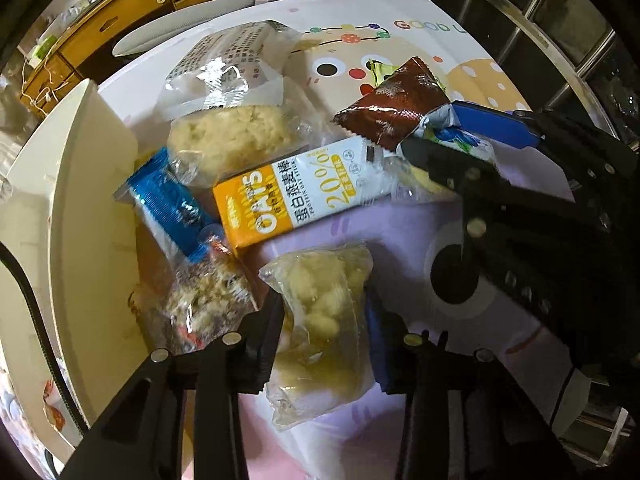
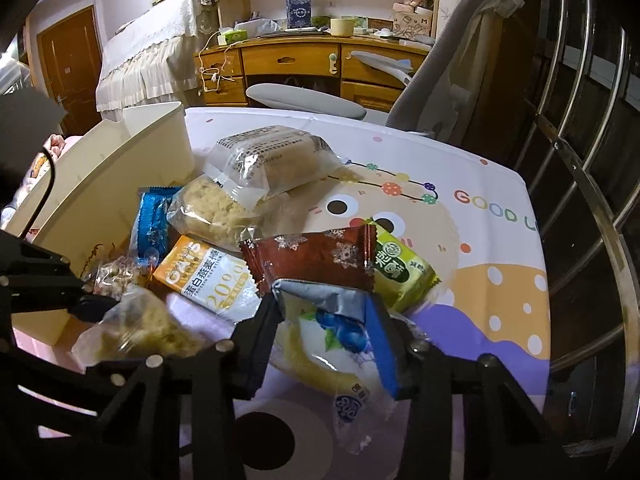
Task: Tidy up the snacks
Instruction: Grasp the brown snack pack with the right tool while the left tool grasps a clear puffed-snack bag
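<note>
A pile of wrapped snacks lies on a cartoon-print table. My left gripper [image 1: 324, 332] is shut on a clear packet of yellow crumbly snack [image 1: 320, 340], also in the right wrist view [image 2: 140, 332]. My right gripper [image 2: 324, 332] is shut on a blueberry-print packet [image 2: 336, 344], seen in the left wrist view [image 1: 456, 140] too. Around them lie an orange and white oats bar [image 1: 296, 196], a brown foil packet [image 1: 396, 112], a green packet [image 2: 400, 272], a blue wrapper [image 1: 168, 204], a nut bar [image 1: 204, 304] and two rice-cake packets [image 1: 228, 92].
A cream plastic bin [image 1: 80, 208] stands at the table's left edge, touching the pile. A metal railing [image 2: 580, 160] runs along the right side. A grey chair [image 2: 312, 96] and a wooden desk [image 2: 288, 60] stand behind the table.
</note>
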A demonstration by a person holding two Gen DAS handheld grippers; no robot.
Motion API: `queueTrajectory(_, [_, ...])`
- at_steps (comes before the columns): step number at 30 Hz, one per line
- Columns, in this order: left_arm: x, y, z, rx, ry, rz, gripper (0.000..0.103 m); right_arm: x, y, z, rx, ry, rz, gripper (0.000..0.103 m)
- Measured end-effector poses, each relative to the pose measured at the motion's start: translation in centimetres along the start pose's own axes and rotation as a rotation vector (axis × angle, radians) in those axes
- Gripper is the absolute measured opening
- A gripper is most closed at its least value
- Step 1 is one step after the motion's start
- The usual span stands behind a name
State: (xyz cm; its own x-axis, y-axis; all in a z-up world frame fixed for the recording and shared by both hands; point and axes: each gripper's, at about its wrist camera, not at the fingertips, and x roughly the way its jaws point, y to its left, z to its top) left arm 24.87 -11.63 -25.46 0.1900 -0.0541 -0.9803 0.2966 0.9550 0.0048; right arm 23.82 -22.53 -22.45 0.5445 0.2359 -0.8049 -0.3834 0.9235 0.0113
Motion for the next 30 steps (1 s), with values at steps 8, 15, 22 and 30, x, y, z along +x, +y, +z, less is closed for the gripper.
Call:
queueTrajectory(8, [-2.3, 1.1, -1.7, -0.022, -0.024, 0.011, 0.037, -0.5, 0.4, 0.1, -0.009, 0.008, -0.024, 0.033])
queueTrajectory(15, [-4.7, 2.2, -3.4, -0.057, -0.044, 0.018, 0.037, -1.4, 1.1, 0.1, -0.016, 0.022, -0.02, 0.031])
queueTrajectory(22, [-7.0, 2.5, -4.7, -0.084, -0.071, 0.016, 0.037, -3.1, 2.0, -0.1, 0.001, 0.019, -0.011, 0.03])
queueTrajectory(30, [-10.4, 3.7, -6.7, -0.114, -0.138, -0.003, 0.036, -5.7, 3.2, -0.5, 0.058, 0.032, 0.026, 0.03])
